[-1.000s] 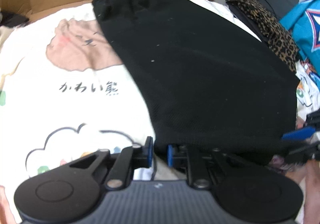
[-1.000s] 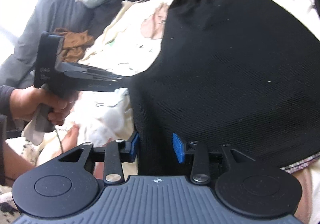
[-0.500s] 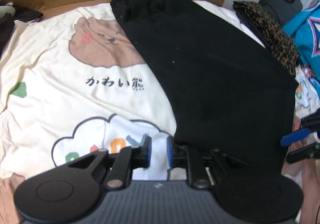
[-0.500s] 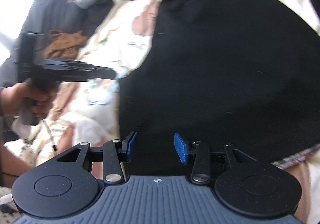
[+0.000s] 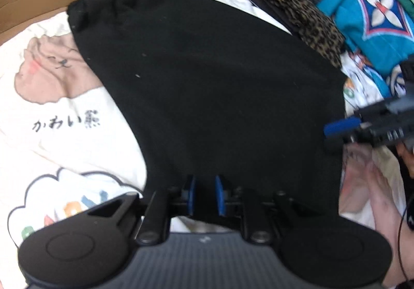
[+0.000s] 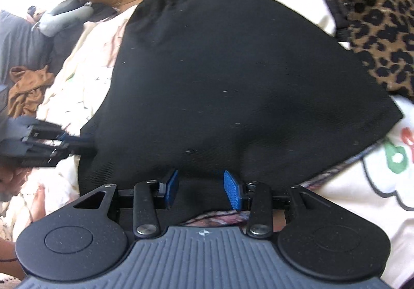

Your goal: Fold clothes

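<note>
Black knit garment (image 5: 220, 87) lies spread across a cream cartoon-print bedsheet (image 5: 64, 139), its near hem just ahead of the left gripper (image 5: 204, 194) and right gripper (image 6: 201, 189), both with jaws parted and grasping nothing, seemingly poised to pinch the hem for a fold.

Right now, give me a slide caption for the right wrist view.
Open right tongs at the near hem of a black garment spread on a cartoon-print sheet, left tongs at its side edge.
</note>
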The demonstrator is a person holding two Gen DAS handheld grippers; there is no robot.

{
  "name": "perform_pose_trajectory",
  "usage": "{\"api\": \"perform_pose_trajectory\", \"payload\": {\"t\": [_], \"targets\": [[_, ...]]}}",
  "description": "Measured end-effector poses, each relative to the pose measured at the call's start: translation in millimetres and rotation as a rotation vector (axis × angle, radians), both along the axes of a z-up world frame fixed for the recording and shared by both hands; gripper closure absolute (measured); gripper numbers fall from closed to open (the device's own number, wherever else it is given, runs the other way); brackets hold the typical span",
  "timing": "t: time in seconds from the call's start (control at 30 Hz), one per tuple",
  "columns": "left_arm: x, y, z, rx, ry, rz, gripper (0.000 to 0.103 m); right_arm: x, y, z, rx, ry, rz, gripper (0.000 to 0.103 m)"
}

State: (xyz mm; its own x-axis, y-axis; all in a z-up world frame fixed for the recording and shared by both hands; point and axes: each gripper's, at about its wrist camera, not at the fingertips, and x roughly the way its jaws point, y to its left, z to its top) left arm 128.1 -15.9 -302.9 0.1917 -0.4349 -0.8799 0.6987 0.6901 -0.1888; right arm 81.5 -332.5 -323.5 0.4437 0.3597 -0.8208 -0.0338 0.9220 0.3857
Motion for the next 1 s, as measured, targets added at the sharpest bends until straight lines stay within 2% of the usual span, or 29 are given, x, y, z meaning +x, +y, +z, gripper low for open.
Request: {"api": "perform_pose_trajectory", "payload": {"t": [0.23, 0.63, 0.77, 0.87, 1.0], "targets": [[-25.9, -8.0, -5.4, 0.002, 0.058, -0.098, 0.085, -8.5, -26.1, 7.0, -0.057, -0.005, -0.045, 0.057], [-20.5, -43.4, -7.3, -0.02, 0.135, -0.175, 0.085, -12.0, -97.2, 12.1, -0.104, -0.046, -0.359, 0.057], [-25.0, -56.9, -11.2, 0.025, 0.146, -0.234, 0.081, -12.8, -116.0, 3.4, -0.08, -0.05, -0.441, 0.057], [-24.9, -67.9, -9.6, 0.073, 0.157, -0.277, 0.08, -14.0, -125.5, -4.5, -0.024, -0.061, -0.493, 0.057], [-18.5, -80.3, -9.6, 0.142, 0.207, -0.277, 0.08, -16.3, -135.7, -17.9, 0.047, -0.079, -0.576, 0.057]]}}
